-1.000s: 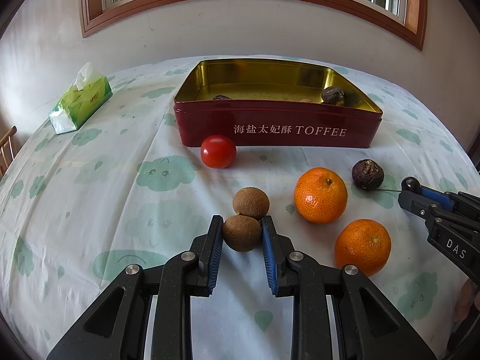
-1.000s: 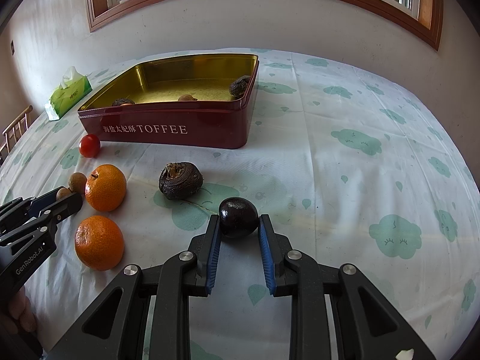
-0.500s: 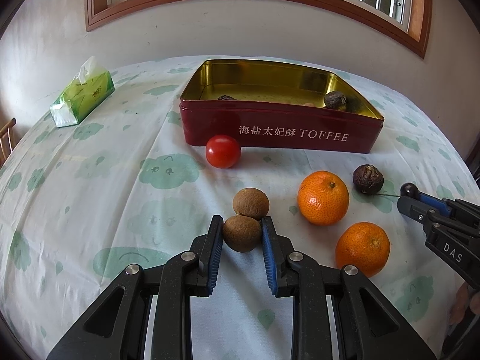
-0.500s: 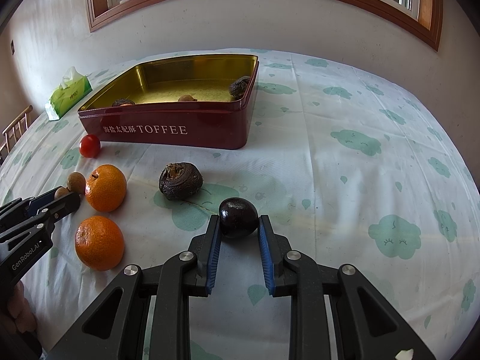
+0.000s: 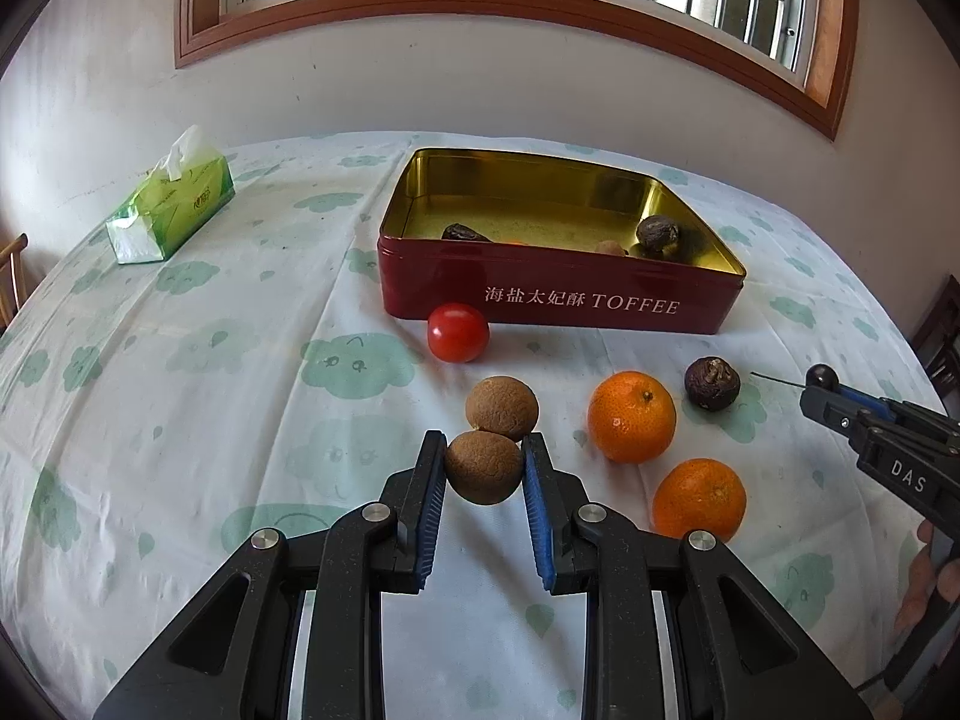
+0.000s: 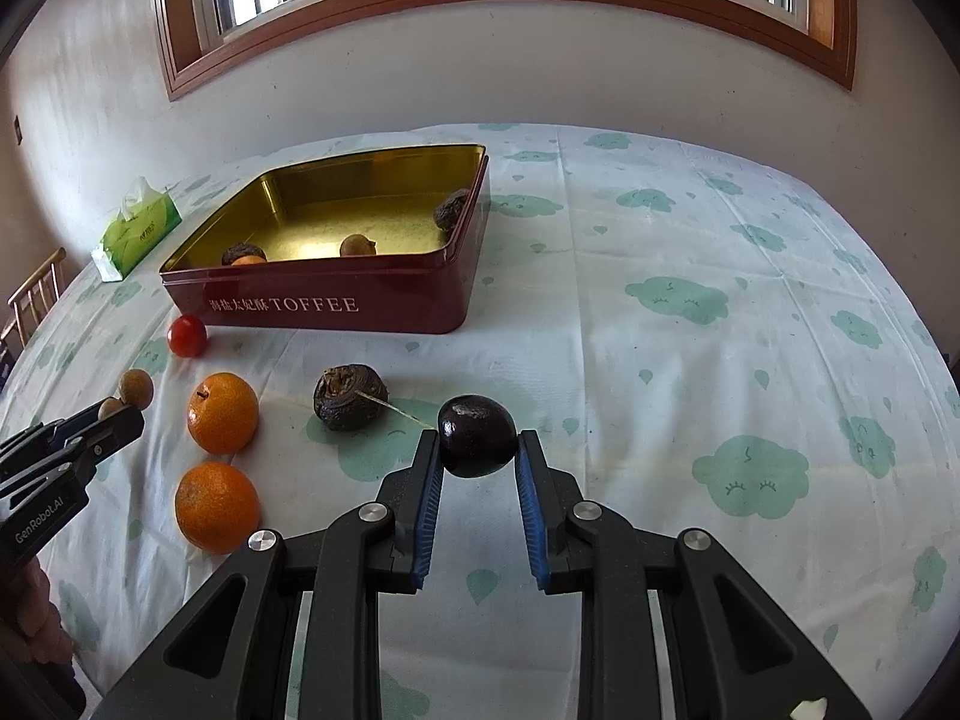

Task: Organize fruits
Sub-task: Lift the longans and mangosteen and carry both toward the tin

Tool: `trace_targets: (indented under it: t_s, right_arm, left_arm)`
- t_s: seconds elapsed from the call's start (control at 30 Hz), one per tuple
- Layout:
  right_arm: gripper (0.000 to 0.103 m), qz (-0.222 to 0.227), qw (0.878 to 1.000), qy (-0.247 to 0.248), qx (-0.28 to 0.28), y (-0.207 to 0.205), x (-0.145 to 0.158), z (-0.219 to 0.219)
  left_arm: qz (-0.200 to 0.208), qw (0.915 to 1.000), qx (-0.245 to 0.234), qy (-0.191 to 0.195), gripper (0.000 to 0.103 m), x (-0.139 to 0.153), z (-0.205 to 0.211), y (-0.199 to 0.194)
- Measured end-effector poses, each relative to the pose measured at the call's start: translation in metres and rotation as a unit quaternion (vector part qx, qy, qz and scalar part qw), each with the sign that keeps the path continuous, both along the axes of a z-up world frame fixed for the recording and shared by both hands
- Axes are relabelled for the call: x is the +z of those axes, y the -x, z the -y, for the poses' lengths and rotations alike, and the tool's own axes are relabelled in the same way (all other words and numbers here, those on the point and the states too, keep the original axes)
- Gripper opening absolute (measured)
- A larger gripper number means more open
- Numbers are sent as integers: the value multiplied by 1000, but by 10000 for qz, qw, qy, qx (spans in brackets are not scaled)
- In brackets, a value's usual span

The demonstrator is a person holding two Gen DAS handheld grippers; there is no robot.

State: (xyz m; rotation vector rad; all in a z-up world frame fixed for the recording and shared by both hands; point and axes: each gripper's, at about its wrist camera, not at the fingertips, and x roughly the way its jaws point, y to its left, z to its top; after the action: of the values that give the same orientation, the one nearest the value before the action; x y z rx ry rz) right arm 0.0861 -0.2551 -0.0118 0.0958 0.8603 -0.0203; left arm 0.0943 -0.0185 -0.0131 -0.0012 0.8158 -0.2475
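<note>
Left tongs clamped on brown longan — right tongs clamped on dark plum, both short of toffee tin.

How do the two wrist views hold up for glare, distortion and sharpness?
Left wrist: strong fisheye bending of the window frame, blown-out panes, soft shadows, the brown fruit in the left tool sharp. Right wrist: same bending, bright reflection inside the toffee tin, the dark fruit in the right tool sharp.
</note>
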Motion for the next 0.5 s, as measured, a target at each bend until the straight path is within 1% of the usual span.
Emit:
trace_targets:
  t_s: [0.1, 0.27, 0.5]
  right_arm:
    - [23, 90, 9999, -86, -48, 0, 10, 5]
    - [23, 252, 9997, -72, 1, -7, 27, 4]
    - [23, 357, 9992, -116, 164, -26, 39, -6]
  left_arm:
    - [32, 10000, 24, 28, 26, 5, -3, -1]
    - [144, 9999, 50, -4, 26, 15, -7, -4]
    - [337, 9994, 114, -22, 26, 34, -18, -22]
